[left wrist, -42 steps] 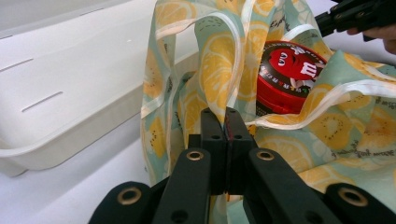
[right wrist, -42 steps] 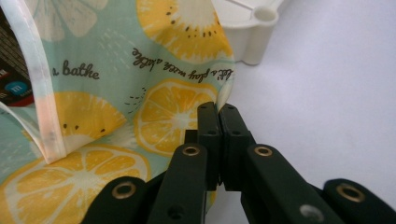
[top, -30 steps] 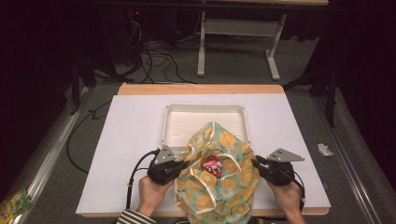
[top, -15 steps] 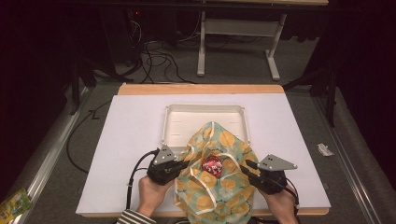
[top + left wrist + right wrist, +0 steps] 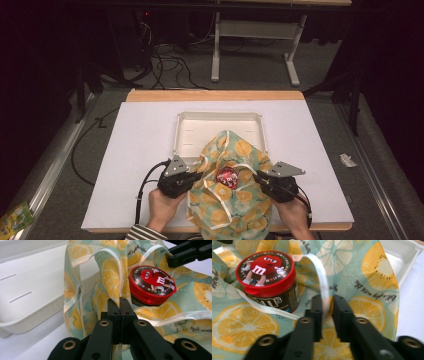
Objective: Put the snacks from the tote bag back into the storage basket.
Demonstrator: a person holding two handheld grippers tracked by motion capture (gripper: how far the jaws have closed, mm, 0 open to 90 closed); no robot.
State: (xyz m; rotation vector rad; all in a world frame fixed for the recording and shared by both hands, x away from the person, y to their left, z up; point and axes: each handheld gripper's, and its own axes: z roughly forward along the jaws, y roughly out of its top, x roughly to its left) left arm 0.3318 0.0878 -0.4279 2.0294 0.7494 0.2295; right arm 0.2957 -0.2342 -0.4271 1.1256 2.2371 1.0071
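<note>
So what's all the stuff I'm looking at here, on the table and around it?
fabric bag: one, pale green with a yellow lemon print and white trim, near edge of the table, lying partly over the tray
candy tub: one, brown with a red lid, sitting in the bag's opening
tray: one, white, middle of the table behind the bag
table: one, white top with a wooden edge
cables: several, black, on the floor beyond the table
wrapper: one, green and yellow, on the floor at the left
paper scrap: one, white, on the floor at the right
left tool: black, shut on the bag's fabric
right tool: black, jaws slightly apart around the bag's white trim
</note>
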